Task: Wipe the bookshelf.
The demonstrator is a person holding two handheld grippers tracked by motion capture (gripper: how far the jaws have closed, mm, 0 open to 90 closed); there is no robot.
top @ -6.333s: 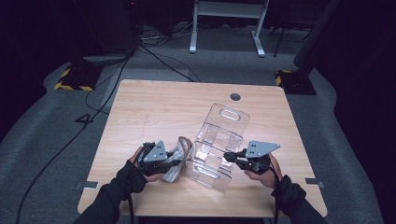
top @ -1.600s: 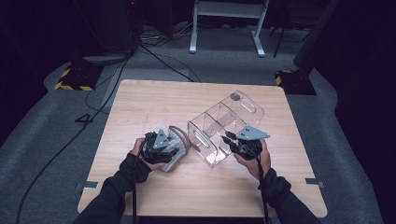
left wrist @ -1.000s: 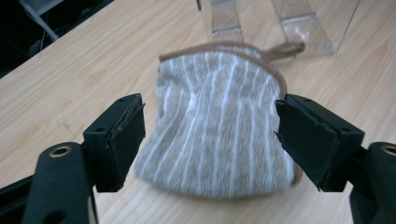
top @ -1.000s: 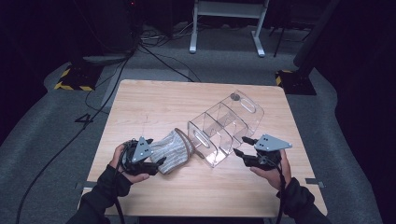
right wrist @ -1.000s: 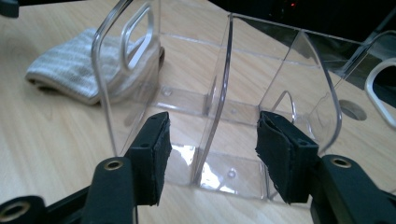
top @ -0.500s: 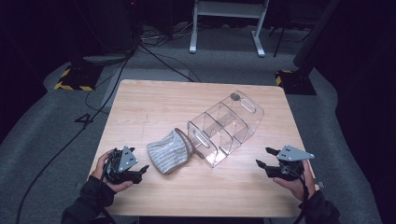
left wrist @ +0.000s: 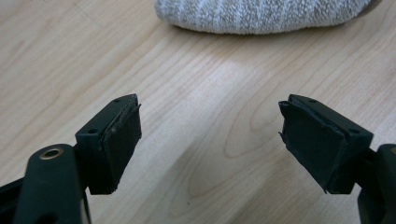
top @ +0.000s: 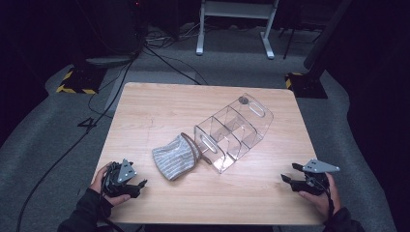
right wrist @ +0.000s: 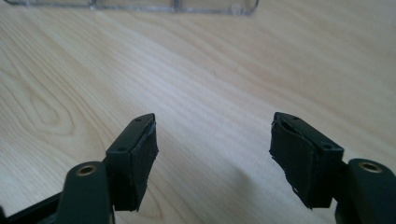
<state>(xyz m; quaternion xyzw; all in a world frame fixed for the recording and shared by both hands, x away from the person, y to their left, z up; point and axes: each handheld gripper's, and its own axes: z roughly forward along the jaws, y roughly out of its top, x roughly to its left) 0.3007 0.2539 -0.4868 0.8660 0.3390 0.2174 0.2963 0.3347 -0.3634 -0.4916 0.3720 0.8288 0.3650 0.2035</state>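
Observation:
A grey striped sock (top: 175,156) lies on the wooden table (top: 159,108), its brown cuff against the open end of a clear plastic divided organizer (top: 235,130) lying on its side. My left gripper (top: 140,184) rests low at the table's front left, apart from the sock (left wrist: 261,14), open with nothing between its jaws, which have just been opening. My right gripper (top: 287,177) sits at the front right, away from the organizer (right wrist: 140,4), open with nothing held. Its jaws have just been opening too.
Beyond the table's far edge stand a white frame's legs (top: 234,29) and cables (top: 159,53) on grey floor. A black-and-yellow striped base (top: 77,82) sits at the far left. Bare wood (right wrist: 233,70) lies ahead of both grippers.
Both grippers have drawn back toward the front corners and sunk closer to the table, the right one farther. The sock and the organizer lie where they were left.

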